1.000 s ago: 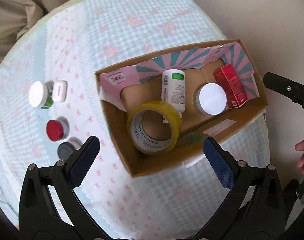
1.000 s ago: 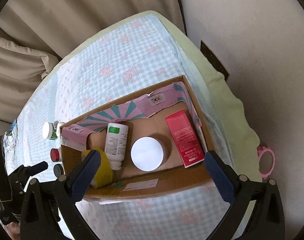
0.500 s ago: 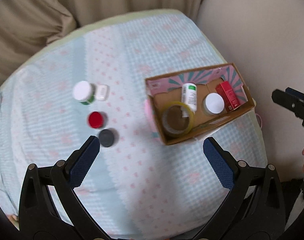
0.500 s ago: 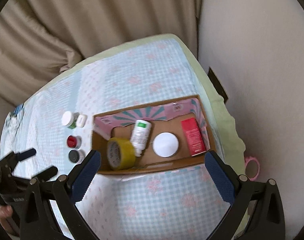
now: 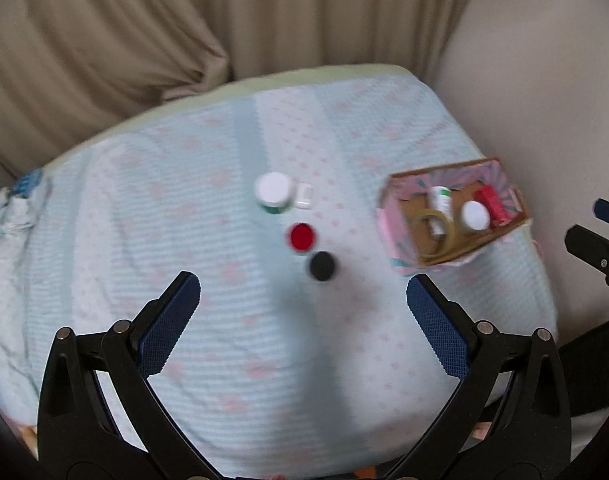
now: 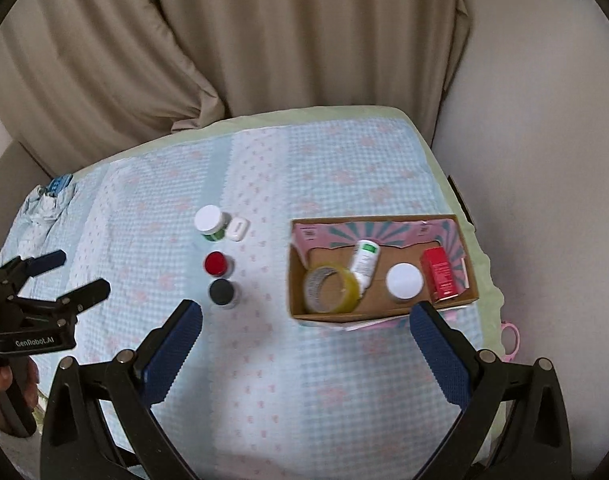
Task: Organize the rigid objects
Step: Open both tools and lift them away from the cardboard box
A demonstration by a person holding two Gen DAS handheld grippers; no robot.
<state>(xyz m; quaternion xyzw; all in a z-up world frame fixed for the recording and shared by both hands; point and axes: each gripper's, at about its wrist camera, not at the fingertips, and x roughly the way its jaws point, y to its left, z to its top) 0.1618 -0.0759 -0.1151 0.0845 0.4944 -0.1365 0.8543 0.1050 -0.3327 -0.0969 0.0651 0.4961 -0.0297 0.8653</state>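
Hovering wide open and empty, the left gripper [image 5: 303, 296] and right gripper [image 6: 306, 326] are held above the tablecloth [image 6: 264, 360]; tape roll [image 6: 331, 289], white bottle [image 6: 365, 263] and red box [image 6: 440, 276] are seen in the cardboard box [image 6: 344, 314] at three o'clock, and four small jars [image 6: 220, 257] at twelve.

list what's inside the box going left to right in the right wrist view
Roll of tape → white bottle → white-lidded jar → red carton, all inside the cardboard box.
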